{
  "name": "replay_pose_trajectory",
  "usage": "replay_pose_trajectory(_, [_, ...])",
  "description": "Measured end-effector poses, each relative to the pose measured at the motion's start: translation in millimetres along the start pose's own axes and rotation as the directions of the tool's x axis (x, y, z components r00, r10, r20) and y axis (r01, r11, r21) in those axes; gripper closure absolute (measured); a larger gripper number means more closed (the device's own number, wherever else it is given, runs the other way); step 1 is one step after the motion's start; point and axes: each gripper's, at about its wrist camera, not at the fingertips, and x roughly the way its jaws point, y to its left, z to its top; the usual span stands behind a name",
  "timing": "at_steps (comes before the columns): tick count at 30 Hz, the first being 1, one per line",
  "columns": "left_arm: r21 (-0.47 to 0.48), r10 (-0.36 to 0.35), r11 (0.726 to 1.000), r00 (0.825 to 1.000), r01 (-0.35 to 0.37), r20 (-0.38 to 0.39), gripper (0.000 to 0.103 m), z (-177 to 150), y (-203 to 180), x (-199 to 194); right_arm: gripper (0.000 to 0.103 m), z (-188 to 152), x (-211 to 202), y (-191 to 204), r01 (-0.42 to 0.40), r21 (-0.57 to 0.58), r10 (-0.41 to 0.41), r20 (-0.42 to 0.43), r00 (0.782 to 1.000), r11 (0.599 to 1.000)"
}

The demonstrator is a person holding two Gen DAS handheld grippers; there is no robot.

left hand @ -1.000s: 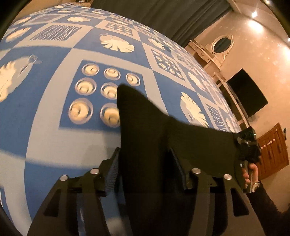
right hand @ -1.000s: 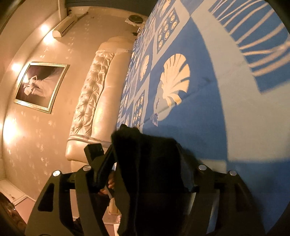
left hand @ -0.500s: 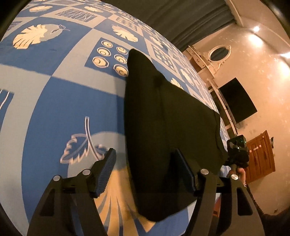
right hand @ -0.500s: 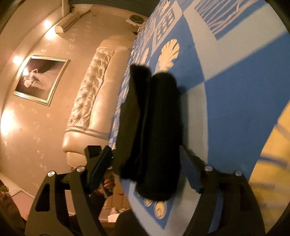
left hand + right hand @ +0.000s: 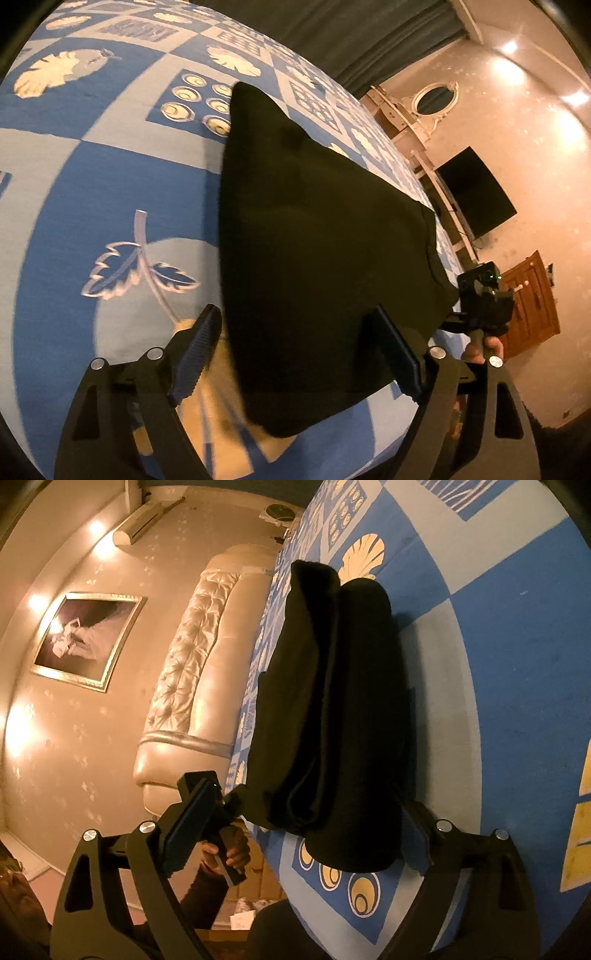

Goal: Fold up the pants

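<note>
Black pants (image 5: 314,258) lying folded into a thick bundle on the bed (image 5: 110,192), on the blue-and-white patterned bedspread near its edge. Left hand-held gripper (image 5: 295,354): jaws opening, fingers (image 5: 195,354) spread either side of the bundle's near end, fabric between them but pads not pressing on it. Right hand-held gripper (image 5: 299,830): same picture, jaws opening, fingers (image 5: 192,823) well apart with the other end of the bundle between them, no clamp visible. Seen from the right wrist view, pants (image 5: 332,709) stacked in several layers, rounded fold on the bedspread side, looser layered edges toward the bed's side. Left wrist view somewhat motion-blurred at lower left. Each gripper visible in the other's view, at opposite ends of the bundle: right one (image 5: 484,306) at the bed edge with a hand (image 5: 480,347) on its handle, left one (image 5: 207,794) likewise with a hand (image 5: 229,849) gripping it. Background: tufted headboard (image 5: 192,672), framed picture (image 5: 85,638), dark TV screen (image 5: 476,195), wooden cabinet (image 5: 532,299), oval mirror (image 5: 436,99).
</note>
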Motion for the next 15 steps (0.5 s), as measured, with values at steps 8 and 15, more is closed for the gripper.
replay_pose_trajectory(8, [0.016,-0.050,0.999,0.998,0.051,-0.040,0.021,-8.7,-7.2,0.9,0.020,-2.3,-5.8,-4.8,-0.035,0.028,0.034,0.034,0.999,0.999])
replay_pose_trajectory(15, [-0.010,0.055,0.998,0.998,-0.055,-0.017,0.020,-18.8,-18.9,-6.2,0.020,-19.2,-20.6,-6.3,-0.009,0.029,0.007,0.066,0.998,1.000])
